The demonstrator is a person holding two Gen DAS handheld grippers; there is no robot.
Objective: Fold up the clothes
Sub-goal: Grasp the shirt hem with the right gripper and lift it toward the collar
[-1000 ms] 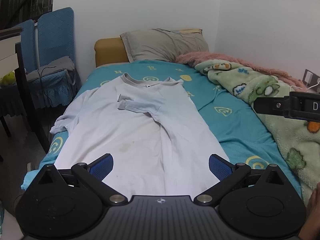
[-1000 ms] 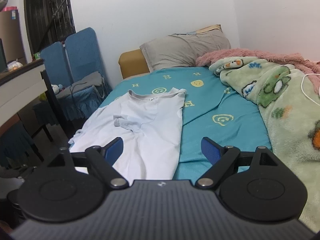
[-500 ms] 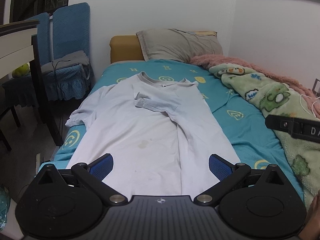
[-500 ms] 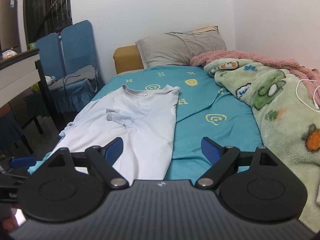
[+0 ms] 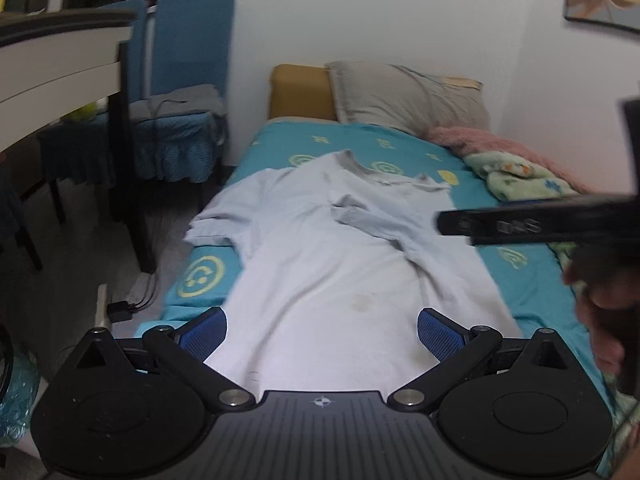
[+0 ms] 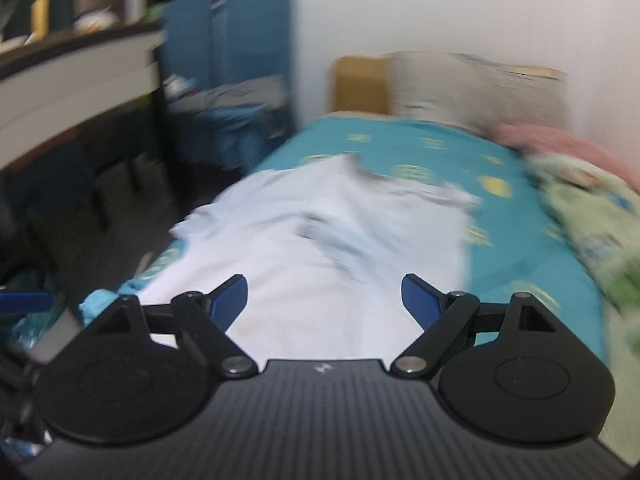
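Pale blue cotton tee (image 5: 320,264) is lying lengthwise on the bed (image 5: 532,276), collar toward the pillow (image 5: 404,96), one sleeve already flopped across the chest, the other off the bed's edge. We reckon it's light, floppy and drapey, so pinch it at a hem corner or shoulder seam. Left gripper (image 5: 322,328) and right gripper (image 6: 324,300) are both spread wide over the hem, holding nothing.

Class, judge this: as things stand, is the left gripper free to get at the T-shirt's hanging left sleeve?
Probably yes. The left gripper is open, and the sleeve at the bed's edge lies uncovered ahead-left. The right gripper crosses only the far side.
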